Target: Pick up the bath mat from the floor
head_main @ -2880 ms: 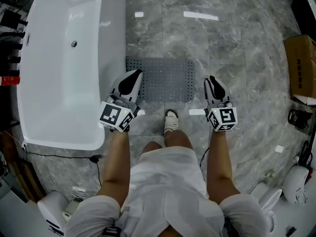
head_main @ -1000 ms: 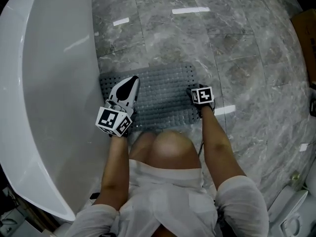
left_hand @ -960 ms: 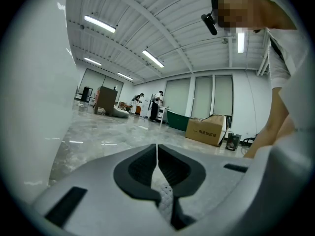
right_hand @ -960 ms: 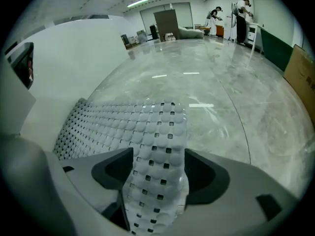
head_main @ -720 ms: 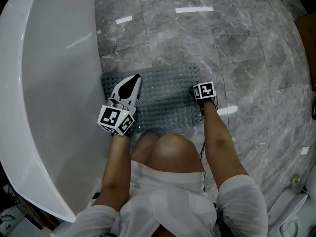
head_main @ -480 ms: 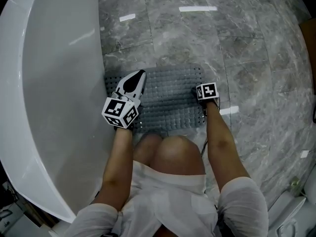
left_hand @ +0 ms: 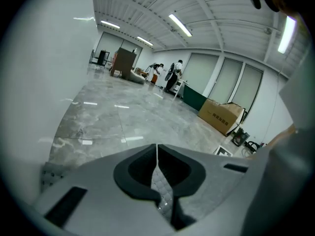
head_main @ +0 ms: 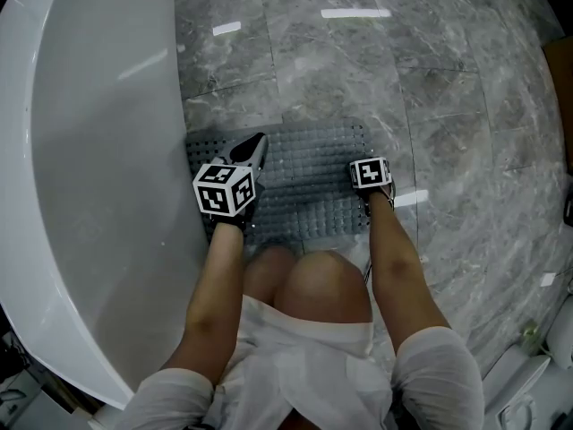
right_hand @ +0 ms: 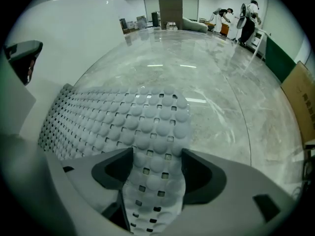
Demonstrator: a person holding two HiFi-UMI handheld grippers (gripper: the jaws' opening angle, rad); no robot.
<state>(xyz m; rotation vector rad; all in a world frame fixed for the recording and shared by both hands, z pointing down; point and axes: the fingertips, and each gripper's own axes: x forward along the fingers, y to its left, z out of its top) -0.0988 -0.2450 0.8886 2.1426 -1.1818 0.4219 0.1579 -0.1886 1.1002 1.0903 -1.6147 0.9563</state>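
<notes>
In the head view the grey studded rubber bath mat (head_main: 304, 177) lies flat on the floor under your left gripper (head_main: 258, 143) and right gripper (head_main: 370, 176), nothing lifted; the white bathtub (head_main: 98, 195) left of them looks empty, as far as shows. Left gripper view: jaws together, holding nothing. Right gripper view: jaws apart over the mat's edge, so gripping and lifting remain.

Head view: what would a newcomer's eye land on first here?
The grey studded bath mat lies on the marble floor beside the big white bathtub. A crouching person holds the left gripper shut over its left end, and the right gripper, jaws open, at its right edge.
</notes>
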